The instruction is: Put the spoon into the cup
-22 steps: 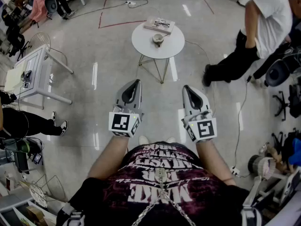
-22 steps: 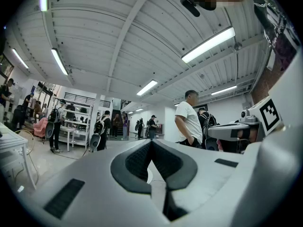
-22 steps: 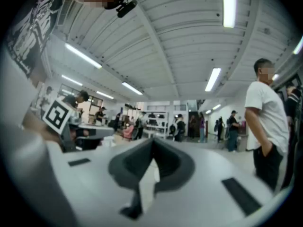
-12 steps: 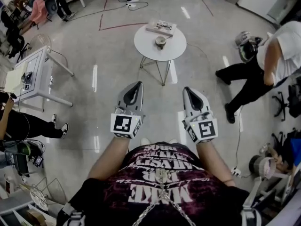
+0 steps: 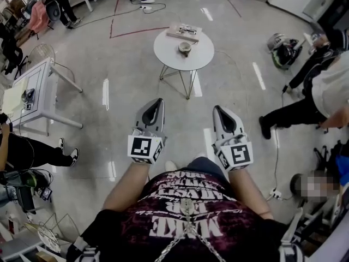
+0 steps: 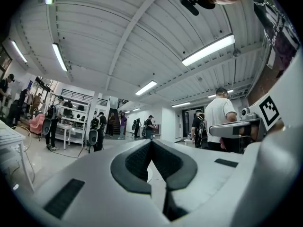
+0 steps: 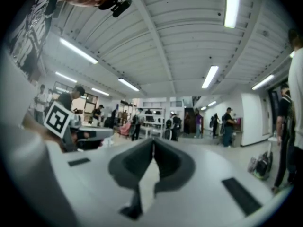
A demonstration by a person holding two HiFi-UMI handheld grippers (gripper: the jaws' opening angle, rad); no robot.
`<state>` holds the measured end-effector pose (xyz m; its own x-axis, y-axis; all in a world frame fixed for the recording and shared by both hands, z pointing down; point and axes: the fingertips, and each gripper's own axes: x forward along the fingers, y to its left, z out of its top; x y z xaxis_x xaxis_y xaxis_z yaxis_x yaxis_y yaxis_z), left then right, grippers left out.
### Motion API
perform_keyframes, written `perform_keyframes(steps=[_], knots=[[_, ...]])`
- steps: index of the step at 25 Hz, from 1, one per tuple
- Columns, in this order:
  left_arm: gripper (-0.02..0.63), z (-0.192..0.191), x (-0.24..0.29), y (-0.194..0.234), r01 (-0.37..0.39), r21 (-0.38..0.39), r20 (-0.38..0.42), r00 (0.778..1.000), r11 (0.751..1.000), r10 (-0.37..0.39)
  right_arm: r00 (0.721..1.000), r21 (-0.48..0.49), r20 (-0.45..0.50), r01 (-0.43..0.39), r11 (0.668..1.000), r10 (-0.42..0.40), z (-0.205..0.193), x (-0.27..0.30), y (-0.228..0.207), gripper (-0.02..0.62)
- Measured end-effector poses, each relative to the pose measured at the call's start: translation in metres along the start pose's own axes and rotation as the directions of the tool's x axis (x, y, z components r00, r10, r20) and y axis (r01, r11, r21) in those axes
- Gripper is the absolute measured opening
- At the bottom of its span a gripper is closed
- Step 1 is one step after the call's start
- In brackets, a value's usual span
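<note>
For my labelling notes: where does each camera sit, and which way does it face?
Head view: on the person's head, facing steeply down towards the round white table; shows torso, forearms, left hand-held gripper, right hand-held gripper.
Left gripper view: on the left hand-held gripper, facing level along its shut jaws; the right one shows beside.
Right gripper view: likewise on the right; the left one shows beside.
Both gripper views share the white ribbed ceiling.

My head camera looks steeply down on my left gripper [image 5: 158, 101] and right gripper [image 5: 216, 108]. Each gripper's camera sits close behind its jaws, facing level, and catches the other gripper.
</note>
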<state>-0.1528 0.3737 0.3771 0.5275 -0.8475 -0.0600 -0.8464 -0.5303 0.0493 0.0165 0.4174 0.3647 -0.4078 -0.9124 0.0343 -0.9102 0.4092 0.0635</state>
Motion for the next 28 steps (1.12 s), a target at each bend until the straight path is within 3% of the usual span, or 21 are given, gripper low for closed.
perform_keyframes(steps=[6, 18, 28], knots=[[0.025, -0.009, -0.002, -0.007, 0.005, -0.007, 0.002, 1.000, 1.000, -0.005, 1.000, 0.000, -0.007, 0.023, 1.000, -0.023, -0.004, -0.006, -0.007, 0.034], [0.025, -0.033, 0.007, 0.013, -0.038, -0.025, -0.052, 0.998, 0.999, 0.036, 0.999, 0.003, -0.048, -0.004, 1.000, 0.004, -0.015, 0.022, -0.021, 0.034], [0.026, -0.048, 0.047, 0.014, -0.029, -0.039, -0.086, 0.996, 0.999, 0.025, 0.997, 0.030, -0.083, -0.005, 1.000, 0.008, -0.033, 0.052, -0.050, 0.034]])
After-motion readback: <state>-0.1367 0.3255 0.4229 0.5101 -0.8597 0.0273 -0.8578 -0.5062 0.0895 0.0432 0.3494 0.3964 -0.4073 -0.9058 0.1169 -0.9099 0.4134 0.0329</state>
